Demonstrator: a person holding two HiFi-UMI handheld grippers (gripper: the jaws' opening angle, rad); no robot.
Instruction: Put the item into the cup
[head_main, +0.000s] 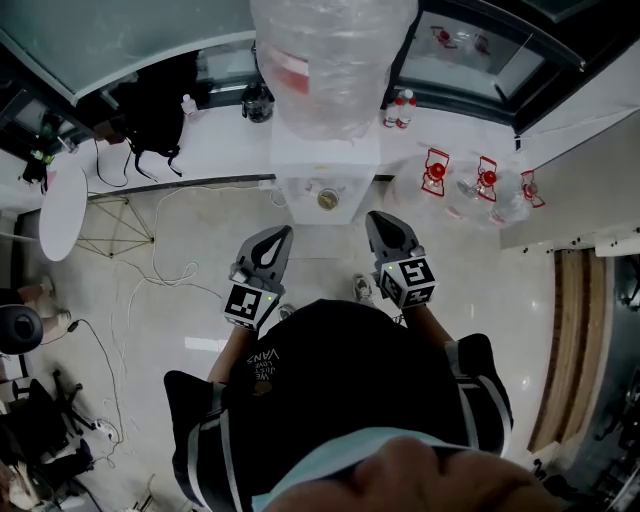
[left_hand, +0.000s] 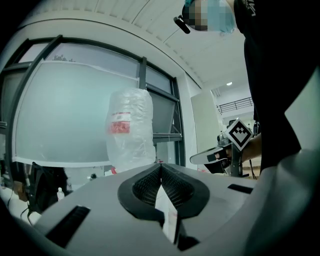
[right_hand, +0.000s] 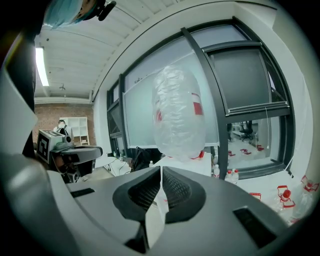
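Head view: the person stands on a pale floor (head_main: 200, 230) facing a white water dispenser (head_main: 325, 165), which carries a large bottle (head_main: 330, 60) wrapped in clear plastic. The left gripper (head_main: 286, 232) and the right gripper (head_main: 372, 216) are held side by side in front of the body, well apart from each other, and both point toward the dispenser. Behind the dispenser, a white counter (head_main: 220, 140) along the window carries a black backpack (head_main: 150, 110) and two small bottles (head_main: 398, 108). Clear jugs with red handles (head_main: 436, 172) lie on the floor to the right.

Left gripper view: the left gripper (left_hand: 160, 167) has its jaws pressed together with nothing between them. The wrapped bottle (left_hand: 130, 130) rises beyond them, and the right gripper (left_hand: 220, 156) shows off to the side.

Right gripper view: the right gripper (right_hand: 161, 171) likewise has its jaws closed on nothing (only a thin seam shows where the pads meet). The bottle (right_hand: 177, 115) stands straight ahead, and the left gripper (right_hand: 72, 150) is at the far left.

Where the item and the cup are, I cannot tell from any of the three views
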